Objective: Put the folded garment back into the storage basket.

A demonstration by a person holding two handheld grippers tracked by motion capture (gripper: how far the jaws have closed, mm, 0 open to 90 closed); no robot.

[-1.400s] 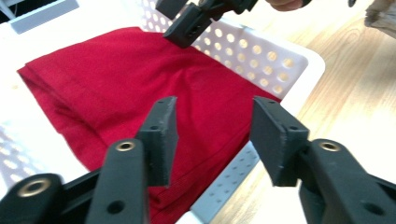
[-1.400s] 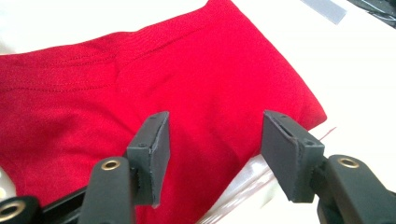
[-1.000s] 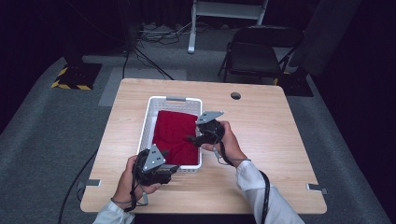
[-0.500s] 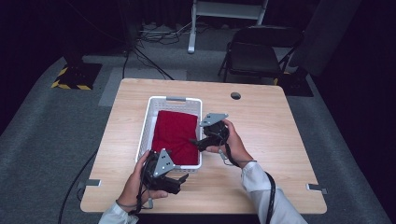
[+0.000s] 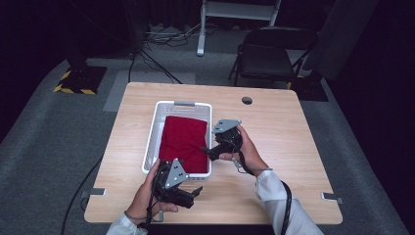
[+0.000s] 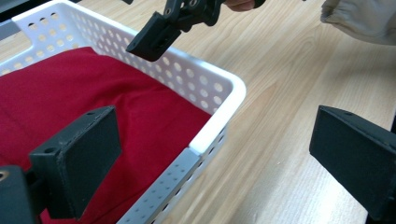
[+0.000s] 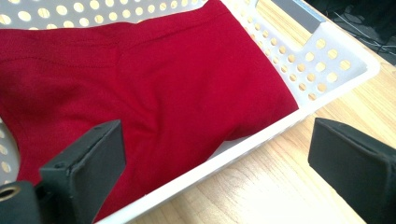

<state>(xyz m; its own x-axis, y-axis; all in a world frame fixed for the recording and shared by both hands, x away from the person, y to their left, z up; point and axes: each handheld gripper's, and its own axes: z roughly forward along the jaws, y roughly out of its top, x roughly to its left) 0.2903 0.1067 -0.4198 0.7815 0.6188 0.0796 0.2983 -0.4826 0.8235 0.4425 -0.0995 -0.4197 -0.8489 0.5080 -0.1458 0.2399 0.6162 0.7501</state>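
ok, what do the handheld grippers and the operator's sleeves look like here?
Both the left gripper and the right gripper are black, each topped by a grey three-cornered plate dotted with small holes. Their fingers are flat, black rectangular blocks. A black cable runs along the white right sleeve; the left cuff also looks white.

Red cloth (image 5: pixel 184 143) folded flat inside white perforated basket (image 5: pixel 152 136), filling most of it; basket sits mid-table, left of centre.
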